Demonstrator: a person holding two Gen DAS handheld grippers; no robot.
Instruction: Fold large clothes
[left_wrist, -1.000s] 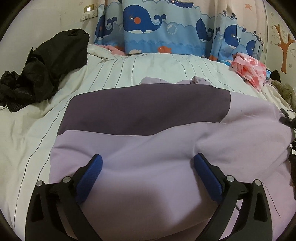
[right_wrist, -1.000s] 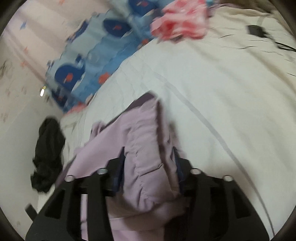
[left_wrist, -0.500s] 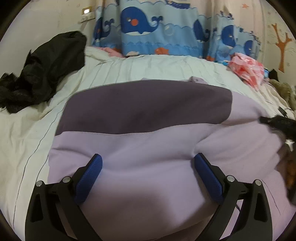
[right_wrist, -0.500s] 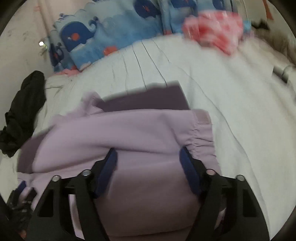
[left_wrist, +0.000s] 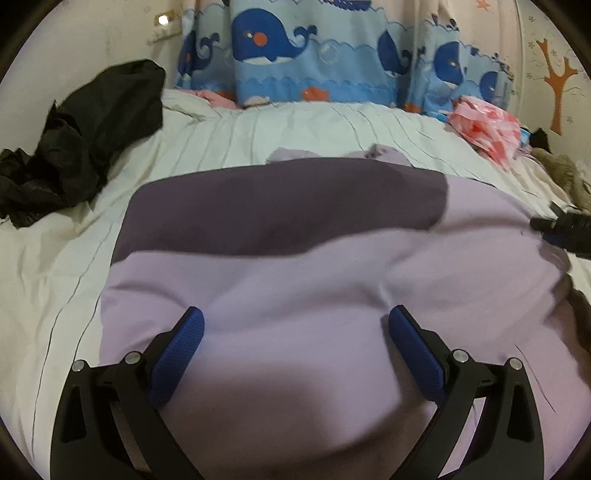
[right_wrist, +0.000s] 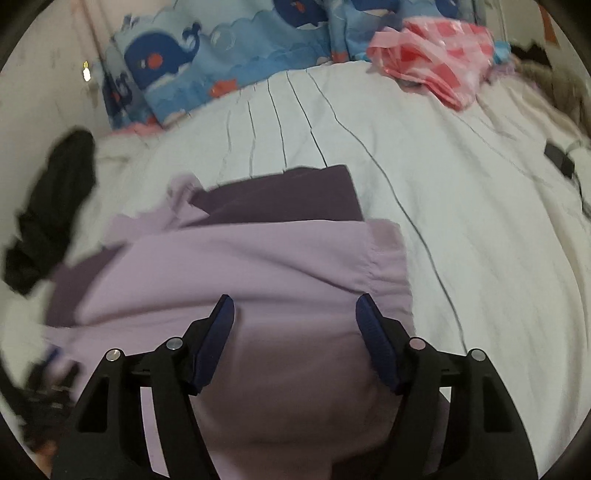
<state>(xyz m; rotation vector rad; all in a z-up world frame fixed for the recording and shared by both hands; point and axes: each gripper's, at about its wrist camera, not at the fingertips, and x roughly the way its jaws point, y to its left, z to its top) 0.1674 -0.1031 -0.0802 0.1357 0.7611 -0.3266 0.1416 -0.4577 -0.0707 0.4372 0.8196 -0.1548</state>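
Observation:
A large lilac garment (left_wrist: 295, 266) with a dark purple panel (left_wrist: 288, 206) lies spread on the white striped bed sheet (left_wrist: 55, 277). My left gripper (left_wrist: 295, 325) hovers over its near part, jaws wide open, nothing pinched. In the right wrist view the lilac garment (right_wrist: 258, 258) has a folded-over part that ends in a gathered cuff (right_wrist: 388, 258), above the dark panel (right_wrist: 280, 203). My right gripper (right_wrist: 295, 310) stands open over this fold; the pads do not press the cloth. The right gripper (left_wrist: 565, 229) also shows at the left view's right edge.
A heap of black clothing (left_wrist: 85, 140) lies at the left of the bed. A pink-and-red plastic bag (left_wrist: 487, 129) sits at the far right. A whale-print curtain (left_wrist: 314, 55) hangs behind the bed. A small black object (right_wrist: 557, 155) rests on the sheet at right.
The right gripper let go of the bunched lilac sleeve, rolled level and drew back slightly; the sleeve now lies flat across the garment. The left gripper has hardly moved.

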